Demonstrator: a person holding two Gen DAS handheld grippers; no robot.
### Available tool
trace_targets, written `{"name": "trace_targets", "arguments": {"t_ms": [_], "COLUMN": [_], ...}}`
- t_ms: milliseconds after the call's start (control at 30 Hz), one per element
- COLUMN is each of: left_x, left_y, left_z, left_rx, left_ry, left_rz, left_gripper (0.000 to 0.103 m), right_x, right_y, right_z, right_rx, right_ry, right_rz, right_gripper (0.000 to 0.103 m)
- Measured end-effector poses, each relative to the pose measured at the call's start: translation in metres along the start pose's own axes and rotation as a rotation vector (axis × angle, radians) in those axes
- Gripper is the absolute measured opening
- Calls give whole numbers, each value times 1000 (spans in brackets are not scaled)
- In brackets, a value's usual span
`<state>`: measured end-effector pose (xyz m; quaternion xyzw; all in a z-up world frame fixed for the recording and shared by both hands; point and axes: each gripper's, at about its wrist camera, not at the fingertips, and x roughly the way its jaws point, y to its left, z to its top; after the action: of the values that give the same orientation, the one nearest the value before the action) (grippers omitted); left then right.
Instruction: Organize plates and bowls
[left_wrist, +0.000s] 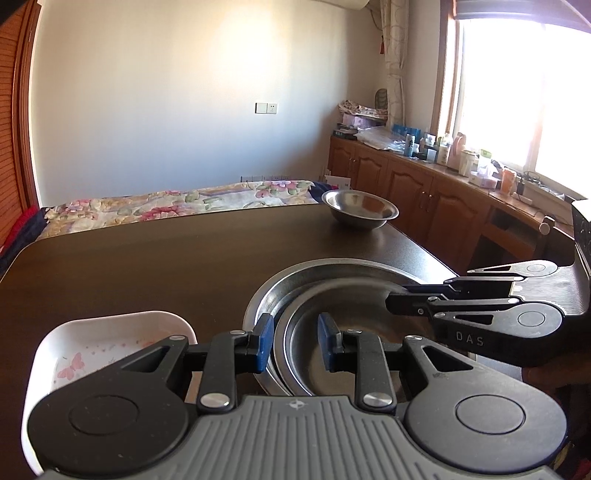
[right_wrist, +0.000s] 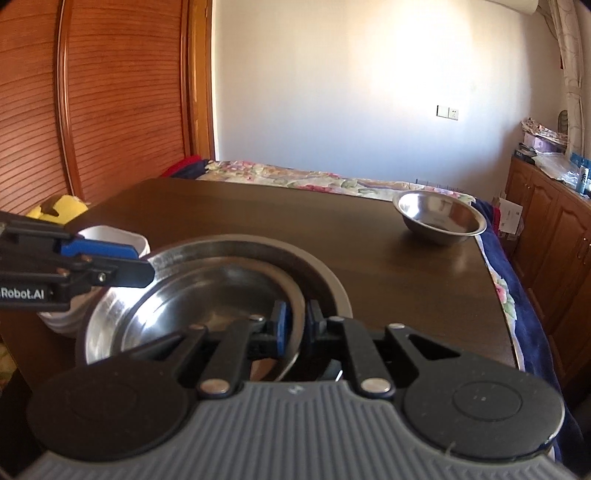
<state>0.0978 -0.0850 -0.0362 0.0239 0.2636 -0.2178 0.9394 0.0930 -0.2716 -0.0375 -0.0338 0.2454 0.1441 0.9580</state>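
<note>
Two steel plates lie nested on the dark table (left_wrist: 166, 266): a large outer plate (left_wrist: 332, 271) (right_wrist: 236, 245) and a smaller inner plate (left_wrist: 351, 306) (right_wrist: 207, 295). My right gripper (right_wrist: 297, 325) (left_wrist: 397, 299) is shut on the inner plate's near right rim. My left gripper (left_wrist: 295, 341) (right_wrist: 144, 264) is open, and the plates' left rims pass between its blue pads. A white dish (left_wrist: 110, 339) (right_wrist: 118, 236) with a butterfly print sits just left of the plates. At the table's far right corner stands a steel bowl (left_wrist: 360, 210) (right_wrist: 439, 218).
A bed with a floral cover (left_wrist: 166, 203) lies behind the table. Wooden cabinets (left_wrist: 424, 184) topped with bottles and boxes run along the right wall under a window. A slatted wooden door (right_wrist: 110, 110) and a yellow object (right_wrist: 62, 210) are at the left.
</note>
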Motion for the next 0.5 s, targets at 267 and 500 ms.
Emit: {"name": "trace_targets", "arguments": {"t_ms": [267, 500], "left_x": [1, 14], "left_y": [3, 5], "left_z": [2, 15], "left_rx": [14, 36], "left_ry": [0, 1], "left_rz": [9, 25], "left_gripper": [30, 45], "right_x": [-7, -10], "right_y": [-15, -30], "right_z": [9, 20], "right_rx": [53, 63], "right_ry": [-52, -89], "right_rz": [20, 18], "right_gripper": [16, 16]}}
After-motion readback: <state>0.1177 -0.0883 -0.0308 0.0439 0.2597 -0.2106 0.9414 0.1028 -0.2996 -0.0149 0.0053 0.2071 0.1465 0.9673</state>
